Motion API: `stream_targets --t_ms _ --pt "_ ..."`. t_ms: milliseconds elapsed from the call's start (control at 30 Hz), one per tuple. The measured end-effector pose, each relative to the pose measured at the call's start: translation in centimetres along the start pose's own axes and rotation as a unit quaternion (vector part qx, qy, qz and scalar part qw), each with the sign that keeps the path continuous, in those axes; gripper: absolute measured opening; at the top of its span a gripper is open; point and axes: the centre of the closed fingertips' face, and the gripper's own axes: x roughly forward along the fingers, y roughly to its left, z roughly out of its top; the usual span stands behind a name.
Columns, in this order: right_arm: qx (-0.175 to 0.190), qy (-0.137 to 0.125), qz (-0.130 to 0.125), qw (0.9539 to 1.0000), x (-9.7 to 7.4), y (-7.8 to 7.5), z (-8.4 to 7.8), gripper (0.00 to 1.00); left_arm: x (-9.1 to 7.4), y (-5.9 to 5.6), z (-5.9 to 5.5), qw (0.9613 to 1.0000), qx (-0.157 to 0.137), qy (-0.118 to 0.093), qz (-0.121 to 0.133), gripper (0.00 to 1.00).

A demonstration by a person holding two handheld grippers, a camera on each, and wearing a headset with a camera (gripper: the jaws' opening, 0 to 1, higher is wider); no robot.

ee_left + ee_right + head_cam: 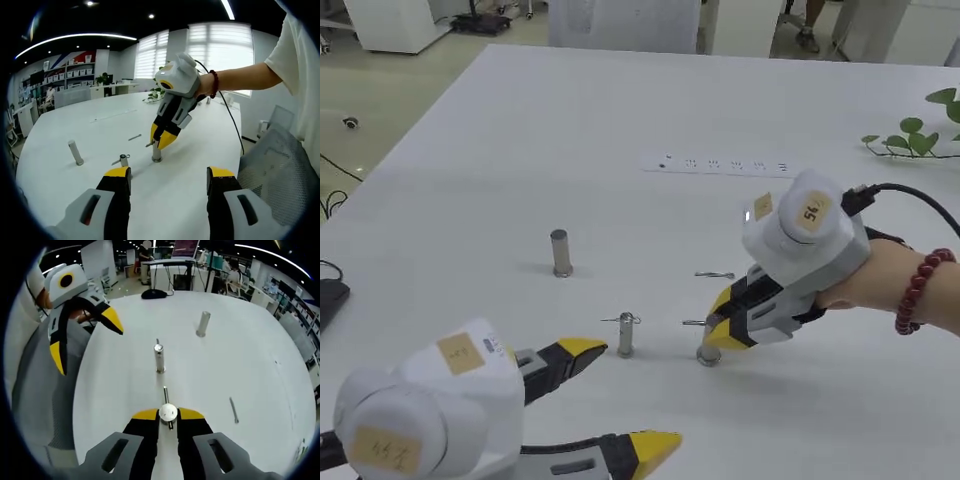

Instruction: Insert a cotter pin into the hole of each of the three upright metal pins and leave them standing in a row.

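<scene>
Three upright metal pins stand on the white table. The far pin is bare. The middle pin has a cotter pin through its top. My right gripper is over the near pin, shut on a cotter pin held at that pin's head. A loose cotter pin lies flat behind it. My left gripper hangs open and holds nothing, in front of the row.
A white power strip lies across the table further back. Plant leaves reach in at the right edge. A black object sits at the table's left edge. An office chair stands beside the table.
</scene>
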Motion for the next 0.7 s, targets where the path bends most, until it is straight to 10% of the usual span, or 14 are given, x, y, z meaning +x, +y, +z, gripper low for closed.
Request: stream_targets --t_ms 700 --pt "0.001 -0.001 0.022 0.9997 0.03 -0.14 -0.20 0.15 -0.16 0.26 -0.43 0.9999 -0.008 0.008 0.009 0.62"
